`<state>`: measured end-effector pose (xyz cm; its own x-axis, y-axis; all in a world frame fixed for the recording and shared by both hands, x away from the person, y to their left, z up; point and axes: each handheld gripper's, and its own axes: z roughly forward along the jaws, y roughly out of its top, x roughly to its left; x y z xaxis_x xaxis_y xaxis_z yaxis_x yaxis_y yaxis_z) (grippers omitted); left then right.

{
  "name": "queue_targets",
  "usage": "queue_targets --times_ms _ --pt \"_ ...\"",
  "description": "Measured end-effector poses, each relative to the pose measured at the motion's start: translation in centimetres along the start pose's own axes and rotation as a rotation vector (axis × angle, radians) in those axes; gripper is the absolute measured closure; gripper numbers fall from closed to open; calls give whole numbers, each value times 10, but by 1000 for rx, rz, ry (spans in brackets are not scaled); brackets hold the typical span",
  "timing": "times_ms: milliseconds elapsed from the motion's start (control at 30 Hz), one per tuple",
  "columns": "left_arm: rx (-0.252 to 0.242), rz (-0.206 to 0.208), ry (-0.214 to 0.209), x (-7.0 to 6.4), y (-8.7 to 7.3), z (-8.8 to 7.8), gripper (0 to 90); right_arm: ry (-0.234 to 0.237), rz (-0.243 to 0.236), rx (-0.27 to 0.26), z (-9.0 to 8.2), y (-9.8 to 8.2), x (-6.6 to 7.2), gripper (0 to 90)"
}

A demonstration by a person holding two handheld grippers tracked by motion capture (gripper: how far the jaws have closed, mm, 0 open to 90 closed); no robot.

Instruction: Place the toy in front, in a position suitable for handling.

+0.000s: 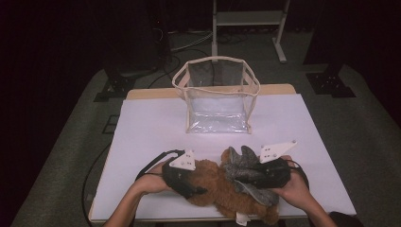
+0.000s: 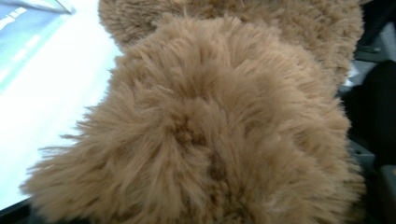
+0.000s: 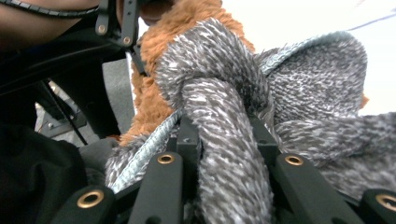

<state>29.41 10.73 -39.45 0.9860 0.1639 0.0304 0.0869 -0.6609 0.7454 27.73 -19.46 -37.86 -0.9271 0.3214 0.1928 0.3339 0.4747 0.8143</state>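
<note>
A clear plastic tote bag with cream fabric trim (image 1: pixel 216 94) stands upright and open near the far edge of the white-covered tabletop (image 1: pixel 151 127). Beyond it, on the dim floor, rises what looks like a white metal stand (image 1: pixel 248 26).

White-covered table (image 1: pixel 142 137): clear bag (image 1: pixel 217 94) upright at back centre; brown plush toy (image 1: pixel 222 189) lying at front edge.

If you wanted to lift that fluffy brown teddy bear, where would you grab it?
Probably the fluffy brown teddy bear at its plump middle, coming from above: it lies flat on the white table, and its soft pile squashes easily between jaws. The grey knitted scarf is narrower, already pinched by the right gripper.
</note>
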Motion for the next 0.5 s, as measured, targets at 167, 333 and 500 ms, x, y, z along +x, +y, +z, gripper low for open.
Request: queue_targets --times_ms 167,333,500 --pt "13 65 102 2 18 16 243 -42 32 7 -14 2 -15 707" --pt "1 87 185 9 36 34 276 -120 28 19 -31 9 -32 709" --pt "2 83 247 20 44 39 296 -167 54 2 -45 19 -54 709"
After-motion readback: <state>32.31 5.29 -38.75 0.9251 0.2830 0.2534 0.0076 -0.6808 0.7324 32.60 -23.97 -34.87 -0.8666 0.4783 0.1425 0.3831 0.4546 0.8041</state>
